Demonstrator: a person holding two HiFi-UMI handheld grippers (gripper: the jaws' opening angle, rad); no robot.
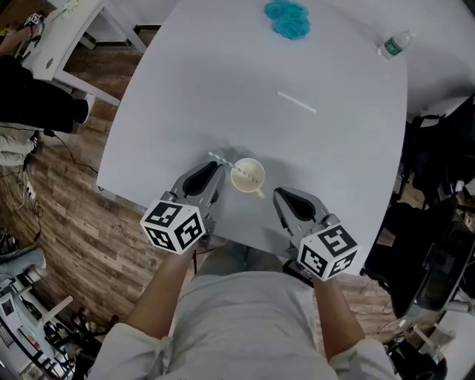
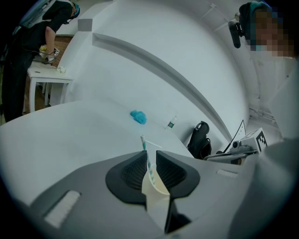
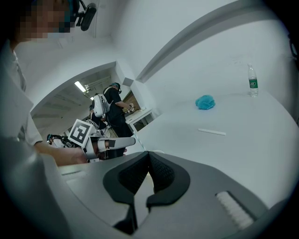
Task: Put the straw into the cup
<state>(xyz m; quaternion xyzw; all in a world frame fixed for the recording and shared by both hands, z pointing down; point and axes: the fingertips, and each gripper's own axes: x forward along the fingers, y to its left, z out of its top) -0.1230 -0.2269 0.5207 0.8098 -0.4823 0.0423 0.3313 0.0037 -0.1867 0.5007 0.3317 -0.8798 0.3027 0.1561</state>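
Two grippers, two straws, one cup, all on or over one white surface [image 1: 185,89]. Far left: left gripper [image 1: 216,174], jaws clenched on striped straw [image 1: 220,159], lower end of it inside cup [image 1: 248,176] just right of the jaws. Further right: right gripper [image 1: 280,194], jaws pressed together, grasping nothing, near cup. Beyond: white straw [image 1: 297,102] lying flat, well apart from cup; one blue cloth [image 1: 288,18]; one upright bottle [image 1: 393,44] near right edge.
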